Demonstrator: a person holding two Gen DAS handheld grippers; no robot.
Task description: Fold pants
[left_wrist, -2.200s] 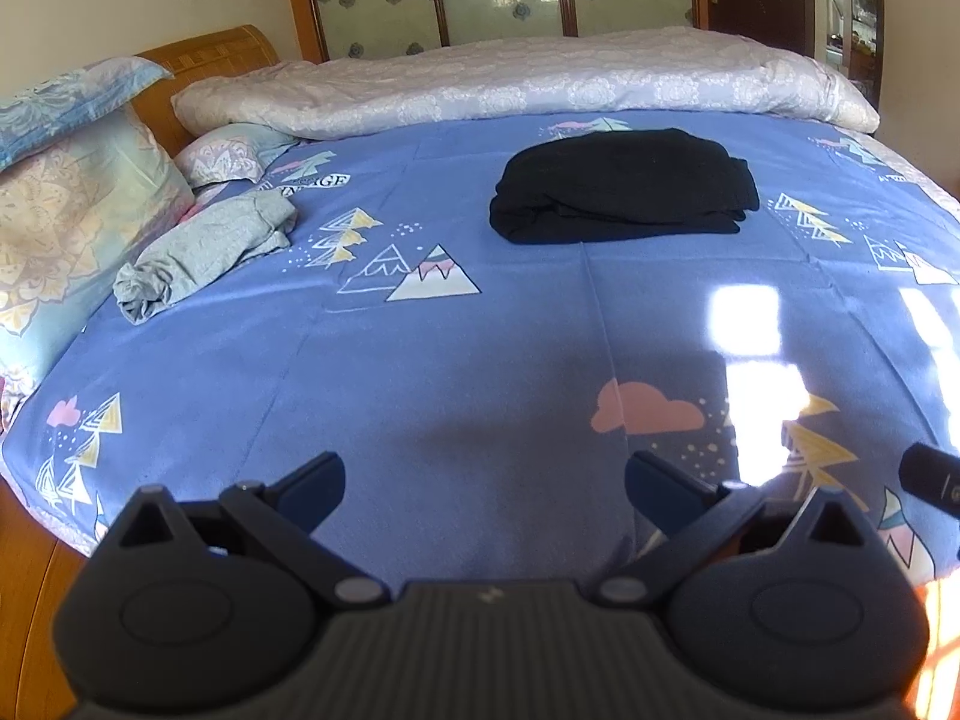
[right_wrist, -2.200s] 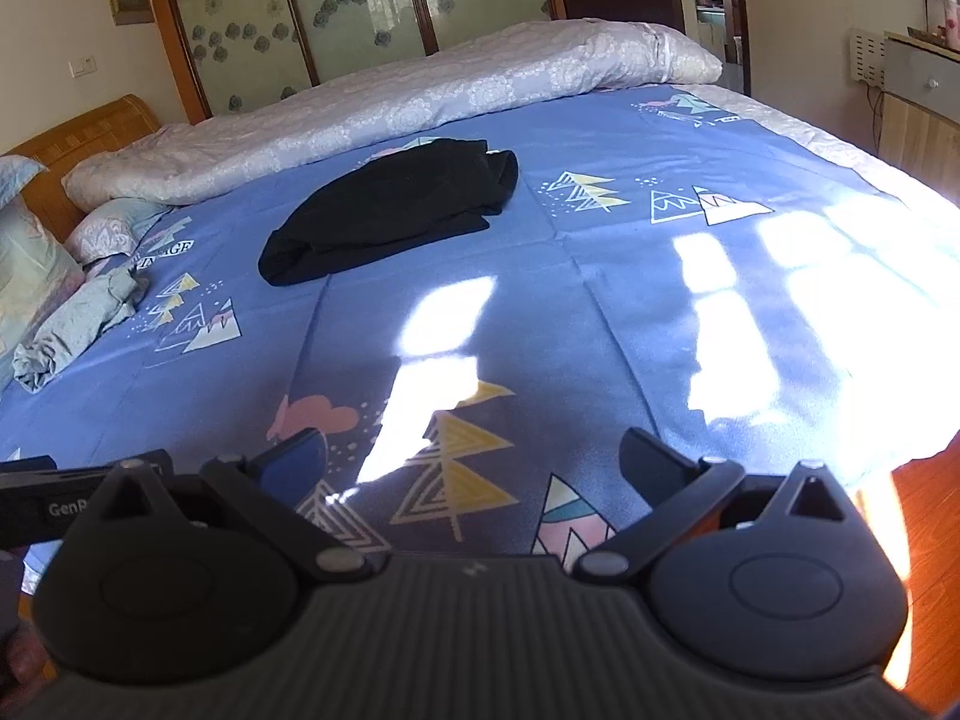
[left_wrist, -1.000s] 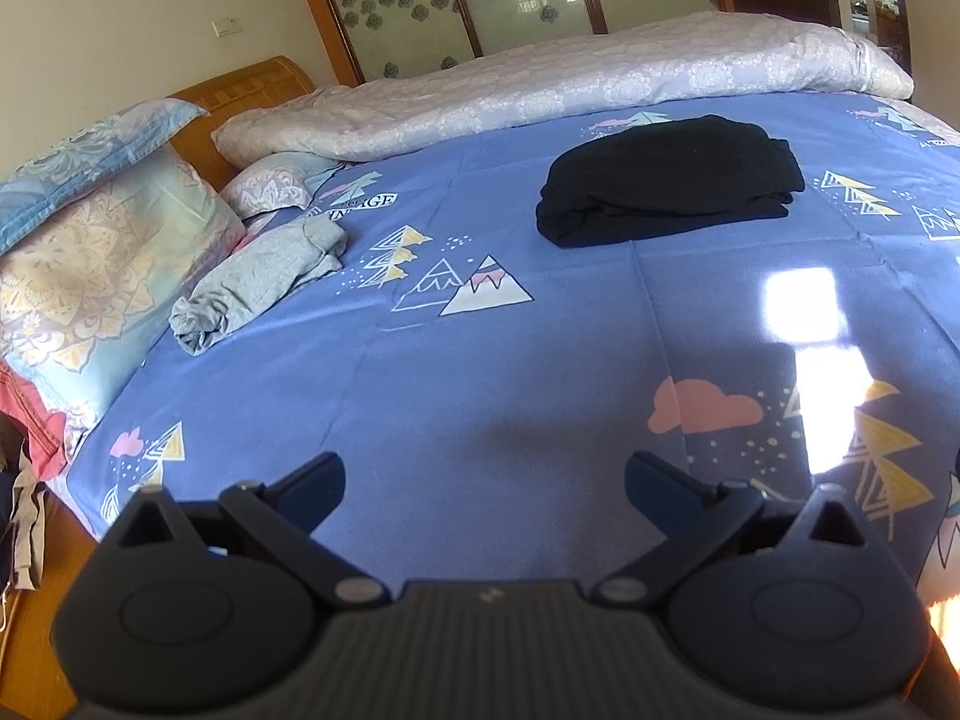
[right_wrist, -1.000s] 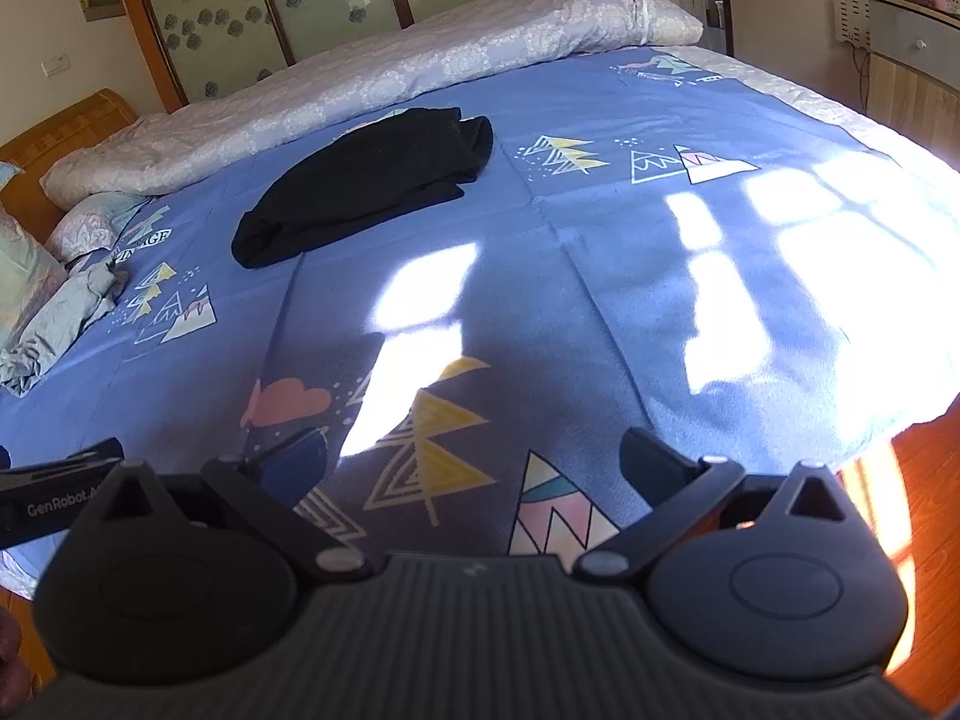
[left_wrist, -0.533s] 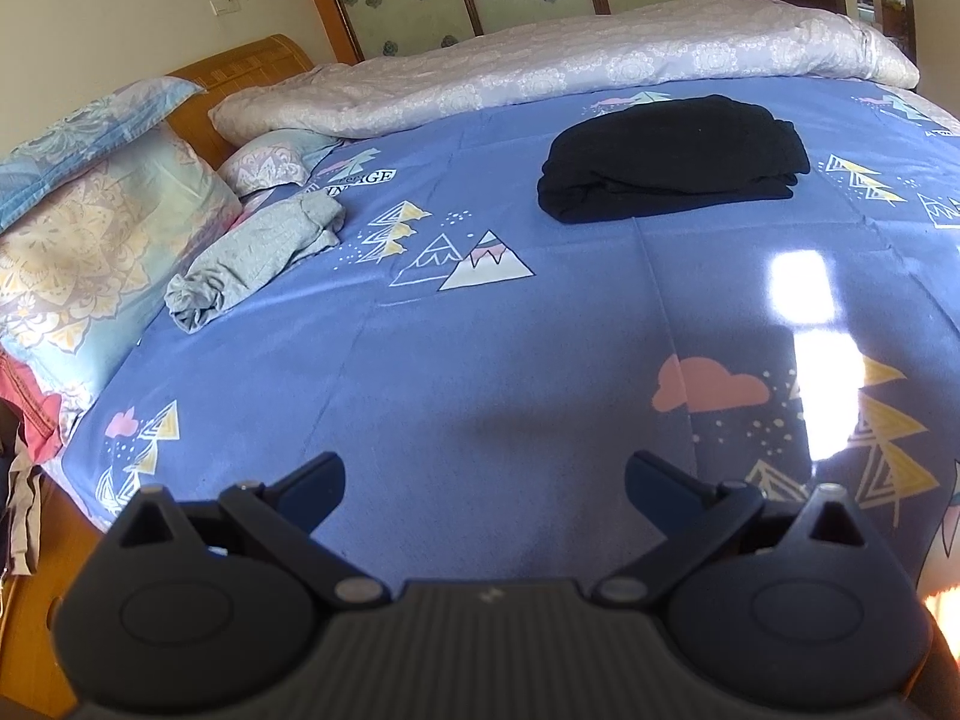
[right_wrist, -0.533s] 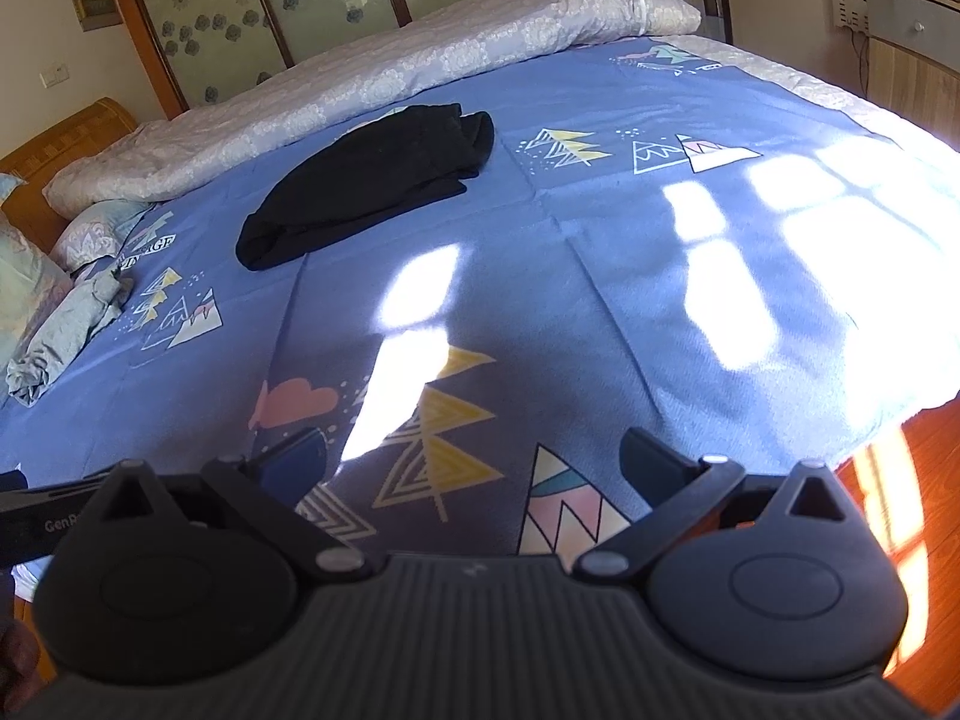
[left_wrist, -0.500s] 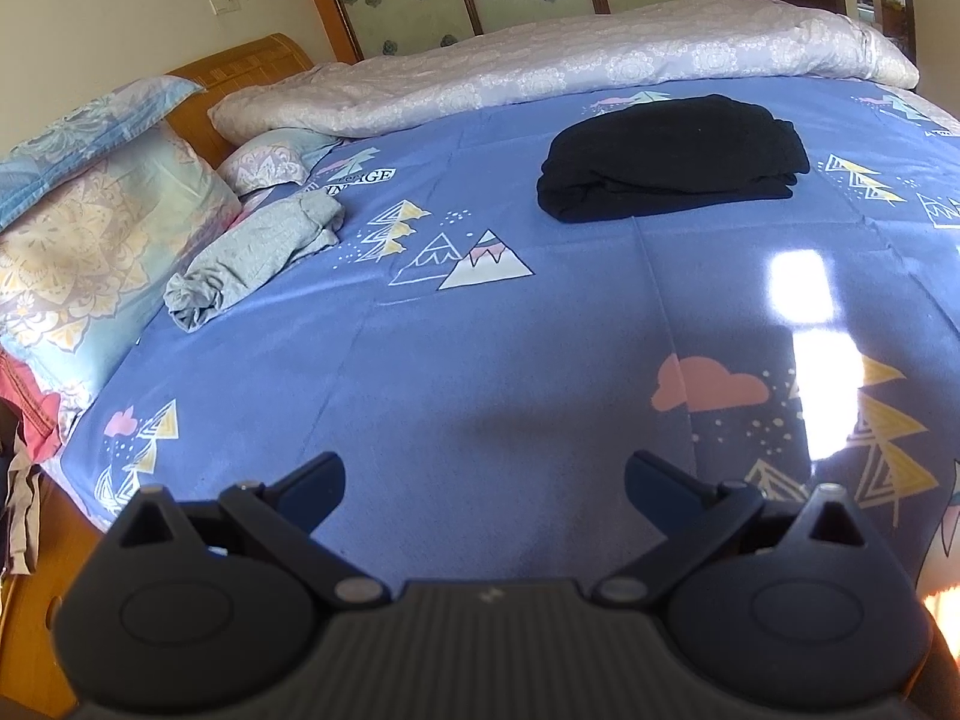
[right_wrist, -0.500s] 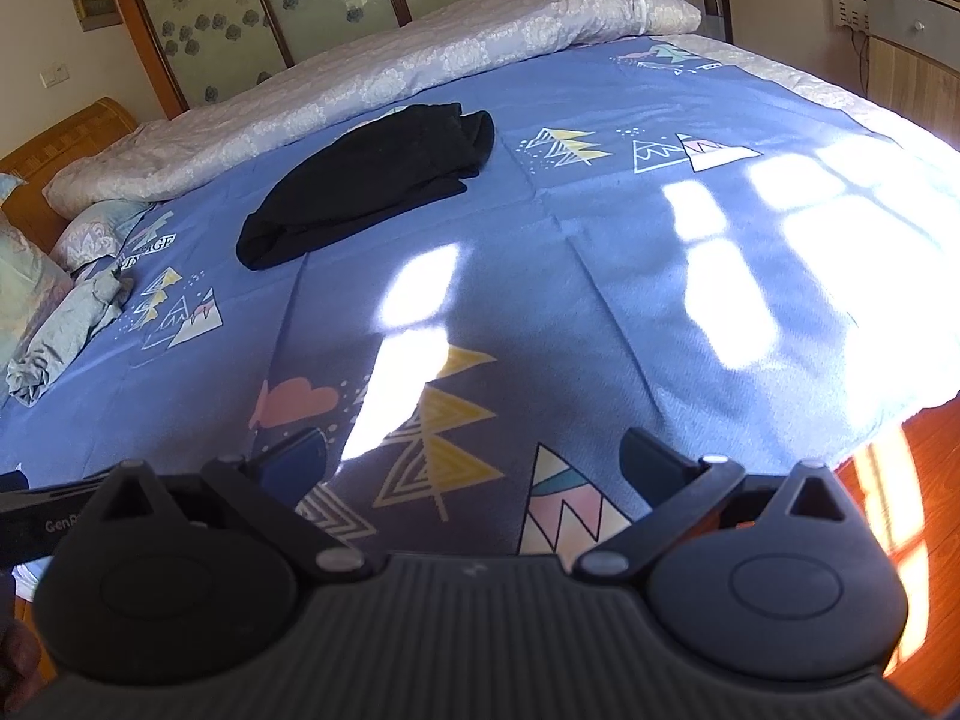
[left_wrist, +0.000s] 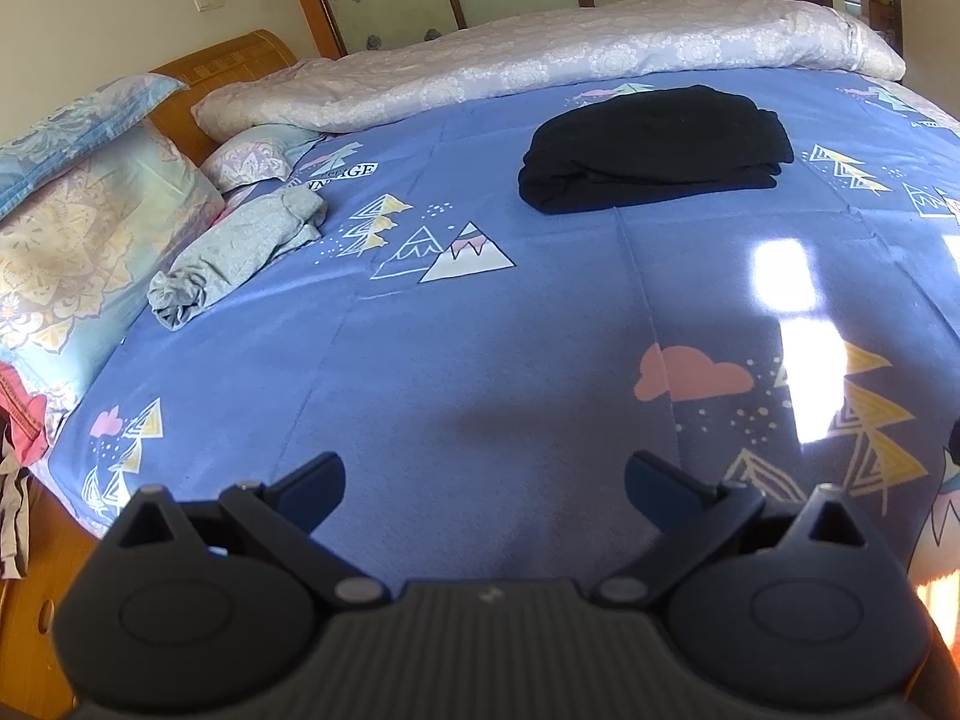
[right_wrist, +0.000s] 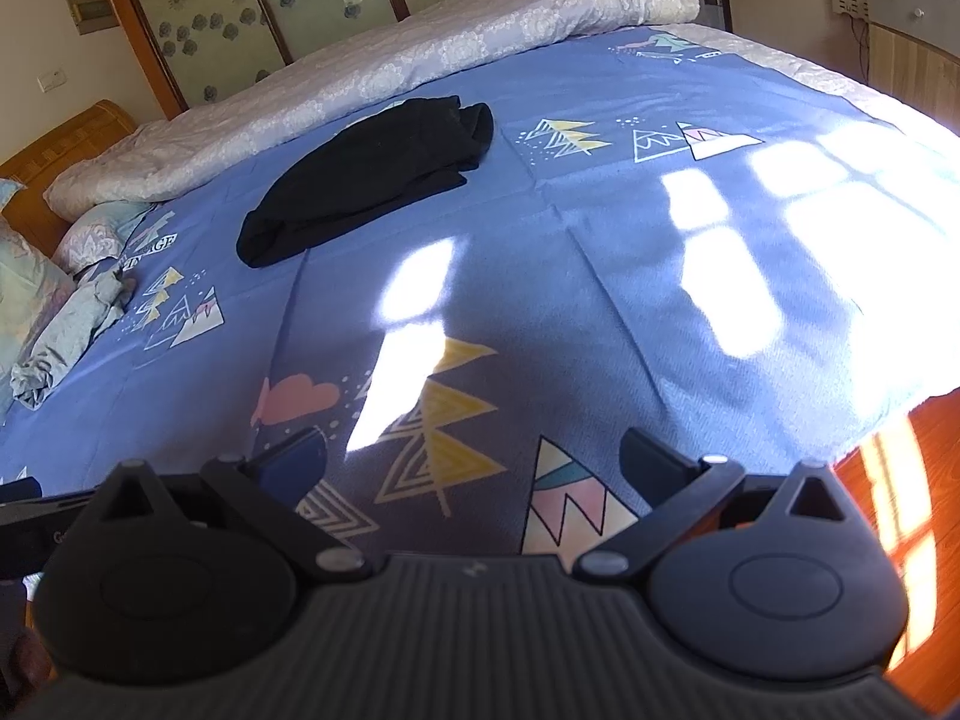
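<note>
Black pants (left_wrist: pixel 654 147) lie folded into a flat stack on the far part of the blue patterned bed sheet (left_wrist: pixel 480 330); the right wrist view shows the same pants (right_wrist: pixel 372 186) at upper left. A crumpled grey garment (left_wrist: pixel 240 252) lies at the left by the pillows, and appears as the grey garment (right_wrist: pixel 66 324) in the right wrist view. My left gripper (left_wrist: pixel 485 480) is open above the sheet's near edge, holding nothing. My right gripper (right_wrist: pixel 474 462) is open too, over the near edge, far from both garments.
A pale rolled duvet (left_wrist: pixel 540 66) runs along the far side of the bed. Pillows (left_wrist: pixel 72 204) and a wooden headboard (left_wrist: pixel 228 60) are at the left. Wooden floor (right_wrist: pixel 900 480) and a cabinet (right_wrist: pixel 912 36) lie to the right. Sunlight patches fall across the sheet.
Both grippers have drawn back slightly from the bed and shifted a little leftward; the garments have not moved. The jaws stayed open throughout.
</note>
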